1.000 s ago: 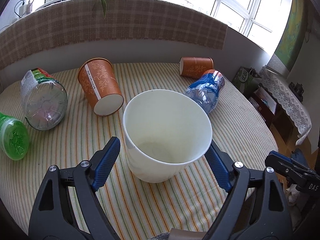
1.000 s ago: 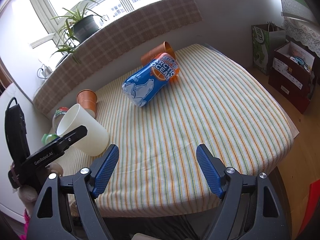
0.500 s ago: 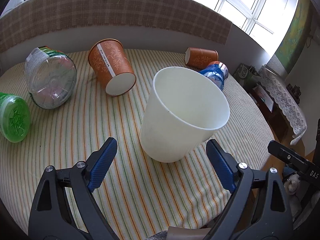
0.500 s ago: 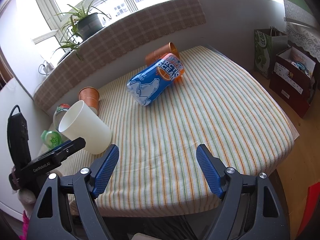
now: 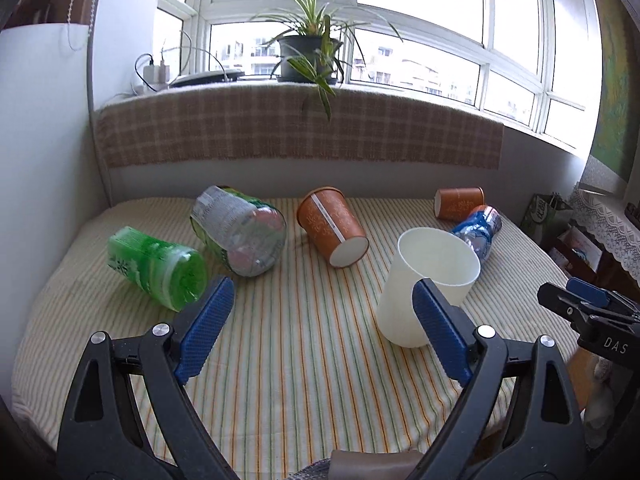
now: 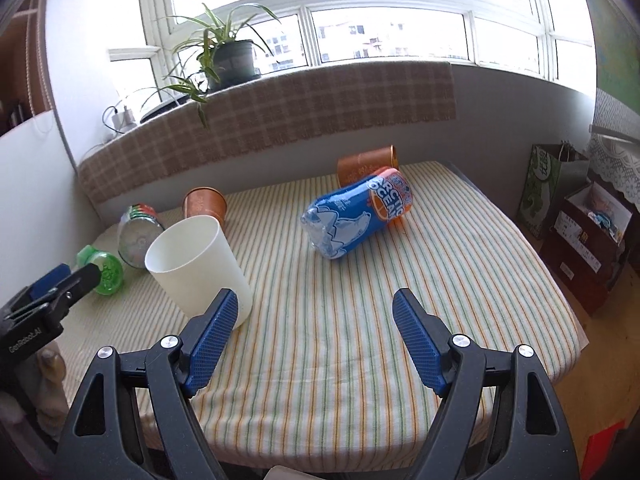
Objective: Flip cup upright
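Left wrist view: white cup (image 5: 428, 284) is standing mouth-up, looking tilted, on the striped tablecloth (image 5: 304, 344), w/ plain, empty interior showing. Left gripper (image 5: 320, 324) is gaping wide, holding nothing; its right finger overlaps the cup, contact unclear. Right gripper (image 6: 316, 340) is likewise spread wide, empty, near the cup.

I read "ARCTIC OCEAN" on the blue bottle (image 6: 357, 211), "DAS" on the right tongs (image 5: 592, 312), "GenRobot.AI" on the left tongs (image 6: 44, 296).
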Action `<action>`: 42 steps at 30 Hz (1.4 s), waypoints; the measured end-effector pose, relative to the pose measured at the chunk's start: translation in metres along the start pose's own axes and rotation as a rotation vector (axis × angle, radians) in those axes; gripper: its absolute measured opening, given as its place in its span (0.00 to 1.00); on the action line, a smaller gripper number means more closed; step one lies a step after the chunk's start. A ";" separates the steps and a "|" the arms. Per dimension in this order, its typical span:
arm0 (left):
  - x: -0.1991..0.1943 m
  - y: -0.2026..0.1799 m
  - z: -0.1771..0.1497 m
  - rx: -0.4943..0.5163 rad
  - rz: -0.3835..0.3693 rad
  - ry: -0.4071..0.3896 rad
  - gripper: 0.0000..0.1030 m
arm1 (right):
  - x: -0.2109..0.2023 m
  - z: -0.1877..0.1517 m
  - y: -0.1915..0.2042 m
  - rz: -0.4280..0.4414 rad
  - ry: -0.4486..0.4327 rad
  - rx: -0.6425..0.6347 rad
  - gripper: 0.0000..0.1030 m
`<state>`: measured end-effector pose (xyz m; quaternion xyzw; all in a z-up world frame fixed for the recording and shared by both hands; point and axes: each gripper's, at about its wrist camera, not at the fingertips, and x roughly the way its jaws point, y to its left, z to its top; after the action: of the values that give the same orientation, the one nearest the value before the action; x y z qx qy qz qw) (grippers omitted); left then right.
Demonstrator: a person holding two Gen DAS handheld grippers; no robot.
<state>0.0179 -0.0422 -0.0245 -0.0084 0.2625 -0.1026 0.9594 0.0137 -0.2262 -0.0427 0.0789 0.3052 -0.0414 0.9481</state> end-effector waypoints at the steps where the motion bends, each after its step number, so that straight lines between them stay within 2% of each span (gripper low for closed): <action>1: -0.006 0.000 0.002 0.000 0.014 -0.026 0.99 | -0.001 0.001 0.004 -0.004 -0.018 -0.014 0.78; 4: -0.019 0.001 0.008 -0.011 0.050 -0.097 1.00 | -0.002 0.006 0.014 0.007 -0.059 -0.030 0.80; 7: -0.027 0.004 0.011 -0.021 0.075 -0.126 1.00 | -0.004 0.010 0.023 -0.001 -0.097 -0.047 0.81; 9: -0.032 0.007 0.011 -0.037 0.081 -0.131 1.00 | -0.004 0.011 0.027 0.001 -0.111 -0.055 0.86; 11: -0.035 0.009 0.012 -0.051 0.075 -0.129 1.00 | -0.006 0.010 0.030 -0.004 -0.135 -0.061 0.96; 13: -0.038 0.011 0.011 -0.058 0.078 -0.130 1.00 | -0.010 0.009 0.033 -0.015 -0.165 -0.072 0.98; 22: -0.046 0.006 0.011 -0.053 0.091 -0.144 1.00 | -0.016 0.009 0.036 -0.031 -0.194 -0.085 0.99; 42: -0.047 0.007 0.012 -0.060 0.099 -0.144 1.00 | -0.011 0.005 0.034 -0.020 -0.155 -0.065 0.99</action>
<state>-0.0139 -0.0265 0.0089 -0.0314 0.1961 -0.0464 0.9790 0.0121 -0.1927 -0.0285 0.0418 0.2330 -0.0468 0.9704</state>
